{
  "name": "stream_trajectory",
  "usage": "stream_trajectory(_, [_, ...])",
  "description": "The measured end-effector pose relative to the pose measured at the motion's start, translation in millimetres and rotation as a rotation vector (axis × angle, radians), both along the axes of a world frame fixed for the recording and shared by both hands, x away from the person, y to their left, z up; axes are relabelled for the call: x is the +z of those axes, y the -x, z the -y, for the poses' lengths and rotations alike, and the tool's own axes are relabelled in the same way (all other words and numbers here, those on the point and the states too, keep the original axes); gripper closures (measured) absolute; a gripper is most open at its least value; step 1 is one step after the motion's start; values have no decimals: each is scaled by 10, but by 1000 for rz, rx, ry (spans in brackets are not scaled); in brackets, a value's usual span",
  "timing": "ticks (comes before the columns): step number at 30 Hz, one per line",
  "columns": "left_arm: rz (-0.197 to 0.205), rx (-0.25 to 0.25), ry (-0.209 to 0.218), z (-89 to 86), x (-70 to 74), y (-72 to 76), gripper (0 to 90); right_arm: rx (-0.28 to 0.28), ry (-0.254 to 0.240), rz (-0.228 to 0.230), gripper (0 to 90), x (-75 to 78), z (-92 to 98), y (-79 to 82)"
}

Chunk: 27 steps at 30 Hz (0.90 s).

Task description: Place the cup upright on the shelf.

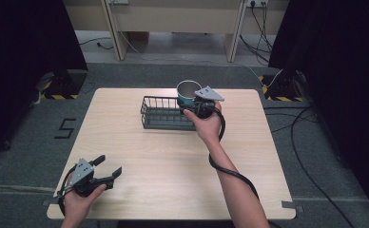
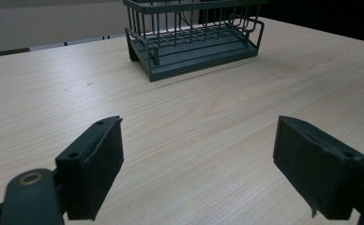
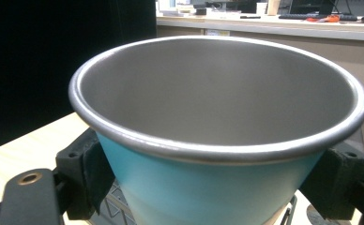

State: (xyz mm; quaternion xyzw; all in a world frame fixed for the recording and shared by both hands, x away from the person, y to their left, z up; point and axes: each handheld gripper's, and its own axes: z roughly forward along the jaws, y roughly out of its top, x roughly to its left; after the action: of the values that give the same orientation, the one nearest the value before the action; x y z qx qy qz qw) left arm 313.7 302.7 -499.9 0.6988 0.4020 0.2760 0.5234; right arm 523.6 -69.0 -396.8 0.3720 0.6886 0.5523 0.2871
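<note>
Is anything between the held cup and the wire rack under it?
Nothing visible. The right gripper holds the cup upright at the right end of the rack, whose slots look empty. The left gripper is far off.

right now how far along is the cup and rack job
Done: the right gripper is shut on the cup, upright. In hand: the cup is held at the right end of the rack. Left: setting it down and letting go. The left gripper is open near the table's front edge.
</note>
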Motion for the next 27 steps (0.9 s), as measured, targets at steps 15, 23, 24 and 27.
stream_trajectory(15, [2,-2,2,-5,1,1,160,-1,8,-7,169,-20,-116,-106])
stream_trajectory(23, [2,-2,2,-3,2,0,159,-3,14,-5,169,3,-184,-164])
stream_trajectory(24, [2,-2,2,-4,2,0,159,-3,14,-5,169,3,-184,-164])
stream_trajectory(27, [3,-1,3,-5,2,1,160,-2,13,-5,169,1,-206,-182])
